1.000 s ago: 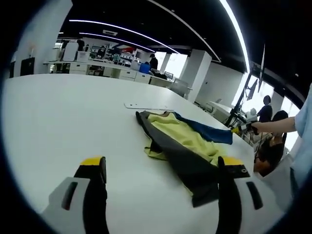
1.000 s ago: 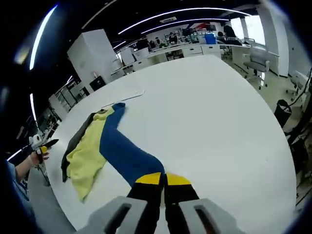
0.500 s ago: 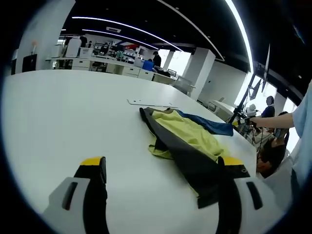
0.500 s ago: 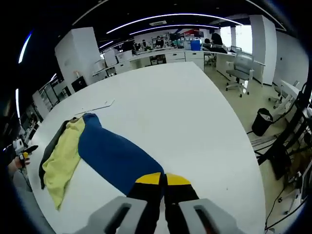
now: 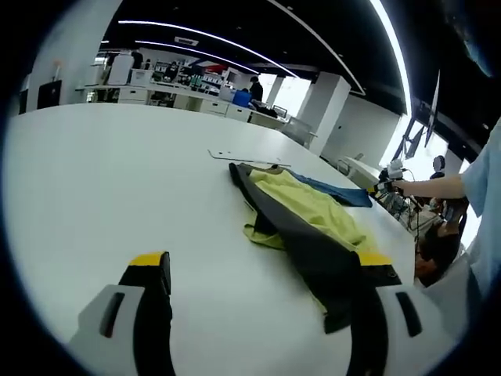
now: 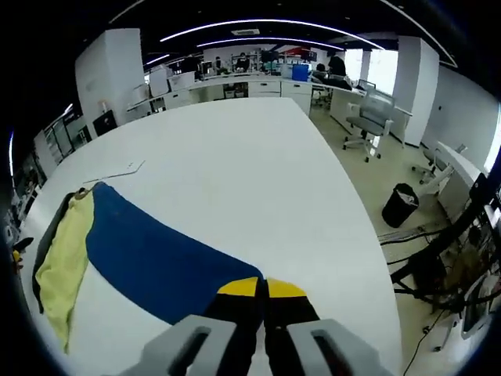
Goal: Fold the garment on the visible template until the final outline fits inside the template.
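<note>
Left gripper view: the left gripper (image 5: 258, 270) hangs over the white counter (image 5: 94, 180) with its two yellow-tipped jaws spread wide and nothing between them. The garment (image 5: 301, 227) lies on the counter ahead and toward the gripper's right jaw, its near dark end reaching that jaw, though I cannot tell whether they touch. It is soft cloth, rumpled, in three colours: a dark grey band along its near edge, a pale yellow crumpled middle, and a blue part stretching away behind. Just beyond the garment's far end a thin flat template (image 5: 249, 157) lies on the counter. Past the garment, a person's hand (image 5: 395, 186) holds the other gripper at the blue end.

Right gripper view: the right gripper (image 6: 262, 288) has its jaws pressed together, pinching the garment's (image 6: 149, 258) blue part, which is drawn out smooth and flat from the jaws across the counter (image 6: 258, 164). The yellow and dark parts bunch at the garment's far end, beside the template (image 6: 125, 168).
</note>
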Tool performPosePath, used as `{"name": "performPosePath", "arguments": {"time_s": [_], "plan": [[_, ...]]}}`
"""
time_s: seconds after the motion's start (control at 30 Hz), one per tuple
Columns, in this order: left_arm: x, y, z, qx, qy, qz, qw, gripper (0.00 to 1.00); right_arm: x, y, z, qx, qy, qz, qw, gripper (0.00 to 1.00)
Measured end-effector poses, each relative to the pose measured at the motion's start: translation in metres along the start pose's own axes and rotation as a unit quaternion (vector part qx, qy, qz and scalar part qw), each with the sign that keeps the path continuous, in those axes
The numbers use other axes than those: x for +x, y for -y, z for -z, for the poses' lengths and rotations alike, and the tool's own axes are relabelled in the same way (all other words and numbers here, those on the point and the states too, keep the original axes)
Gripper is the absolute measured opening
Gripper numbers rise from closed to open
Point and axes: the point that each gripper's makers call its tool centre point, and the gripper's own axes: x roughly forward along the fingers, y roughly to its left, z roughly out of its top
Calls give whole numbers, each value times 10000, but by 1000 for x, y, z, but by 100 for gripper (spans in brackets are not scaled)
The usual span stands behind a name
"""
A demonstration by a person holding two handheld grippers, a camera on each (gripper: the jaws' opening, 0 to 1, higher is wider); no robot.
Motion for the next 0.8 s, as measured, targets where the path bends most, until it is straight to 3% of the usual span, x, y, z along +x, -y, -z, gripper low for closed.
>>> {"name": "performPosePath", "arguments": {"time_s": [0.3, 0.67, 0.8], "plan": [[2, 0, 9, -98, -64, -23, 9999, 92, 18, 5, -5, -48, -54, 156, 9999, 0], [-2, 0, 18, -72, -175, -102, 9998, 92, 18, 5, 1, -39, -132, 98, 9999, 0], [-2, 1, 18, -130, -134, -110, 9998, 92, 12, -3, -3, -80, 47, -85, 9999, 17]]}}
